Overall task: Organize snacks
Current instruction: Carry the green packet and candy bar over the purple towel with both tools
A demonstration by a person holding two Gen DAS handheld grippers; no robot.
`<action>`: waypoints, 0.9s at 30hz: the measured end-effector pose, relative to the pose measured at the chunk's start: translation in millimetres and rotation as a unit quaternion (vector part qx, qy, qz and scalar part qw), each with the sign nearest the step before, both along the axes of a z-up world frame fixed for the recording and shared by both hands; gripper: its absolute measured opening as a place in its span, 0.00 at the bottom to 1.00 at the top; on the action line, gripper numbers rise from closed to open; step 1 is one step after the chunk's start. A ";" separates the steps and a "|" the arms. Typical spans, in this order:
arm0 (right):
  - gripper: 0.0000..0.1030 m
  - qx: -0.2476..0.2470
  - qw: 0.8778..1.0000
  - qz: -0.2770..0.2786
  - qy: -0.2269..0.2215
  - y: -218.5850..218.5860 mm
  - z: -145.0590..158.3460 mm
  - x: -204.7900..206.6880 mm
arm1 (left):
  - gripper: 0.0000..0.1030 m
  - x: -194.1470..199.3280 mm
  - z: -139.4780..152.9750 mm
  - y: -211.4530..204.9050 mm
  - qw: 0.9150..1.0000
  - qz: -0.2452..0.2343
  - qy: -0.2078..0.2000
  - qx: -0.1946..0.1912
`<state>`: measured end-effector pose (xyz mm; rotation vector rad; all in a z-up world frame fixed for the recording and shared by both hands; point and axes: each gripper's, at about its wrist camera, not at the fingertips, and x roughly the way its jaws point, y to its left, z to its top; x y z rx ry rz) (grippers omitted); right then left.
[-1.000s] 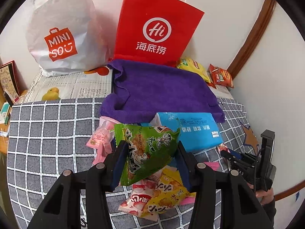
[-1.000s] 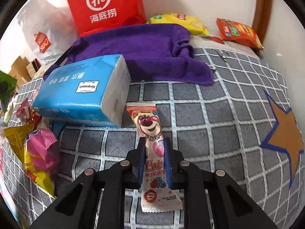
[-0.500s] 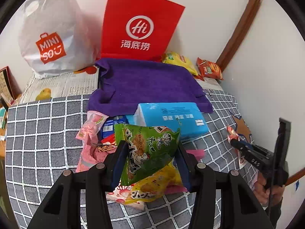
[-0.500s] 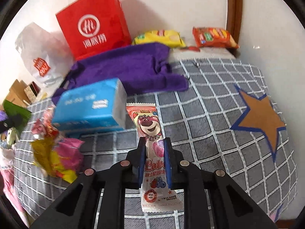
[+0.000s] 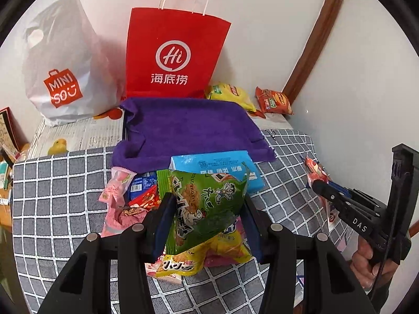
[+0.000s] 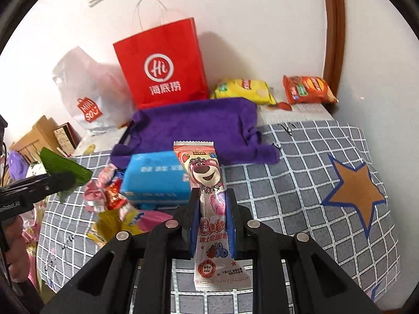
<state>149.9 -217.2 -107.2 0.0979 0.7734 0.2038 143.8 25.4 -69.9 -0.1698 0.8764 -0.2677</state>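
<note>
Left gripper (image 5: 207, 219) is clamped on a puffy green snack bag (image 5: 207, 204) held above the snack pile (image 5: 146, 209) on the checked cloth (image 5: 60, 183); right gripper (image 6: 212, 209) is pinched narrow on a pink bear candy stick (image 6: 210, 204), also held off the cloth. Risk: the air-filled bag could squirm out of its wide hold, and the thin stick could pivot or slide. Since a second ago both have risen and pulled back; red paper bag (image 5: 175, 55) now shows in full.

Open checkered blanket (image 6: 301, 183) on the right around the star patch (image 6: 353, 191) left easy passage. The blue tissue pack (image 6: 157, 180) and snack pile (image 6: 112, 198) crowded the left, and the red bag (image 6: 162, 65) blocked the back wall.
</note>
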 end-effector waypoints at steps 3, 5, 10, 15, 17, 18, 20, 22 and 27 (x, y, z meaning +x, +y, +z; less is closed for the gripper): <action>0.18 0.008 1.000 0.006 -0.007 4.2 6.8 0.1 | 0.46 4.3 4.7 -0.9 1.000 0.003 0.001 -0.001; 0.18 0.005 1.000 0.008 -0.010 9.2 10.7 2.0 | 0.46 7.9 8.3 -1.2 1.000 0.003 0.000 -0.004; 0.18 0.003 1.000 0.020 -0.019 20.2 23.9 11.5 | 0.46 21.2 17.6 -2.0 1.000 0.008 -0.007 -0.005; 0.18 0.008 0.999 0.028 -0.024 25.6 33.1 29.3 | 0.46 39.9 23.5 -1.4 1.000 0.010 -0.007 -0.013; 0.18 0.006 0.999 0.030 -0.023 27.8 36.0 38.4 | 0.46 48.2 26.4 -0.5 1.000 0.012 -0.010 -0.014; 0.18 0.005 0.999 0.032 -0.025 28.9 38.0 43.6 | 0.46 51.2 27.4 -0.3 1.000 0.013 -0.012 -0.014; 0.18 0.003 0.999 0.032 -0.030 30.2 41.2 52.3 | 0.46 60.6 28.5 1.0 1.000 0.018 -0.013 -0.014; 0.18 0.000 0.999 0.034 -0.033 31.8 42.5 61.8 | 0.46 68.3 28.5 1.7 1.000 0.019 -0.013 -0.012; 0.18 -0.019 0.999 0.031 -0.032 36.4 35.7 91.1 | 0.46 90.2 25.9 1.9 1.000 0.020 -0.017 0.013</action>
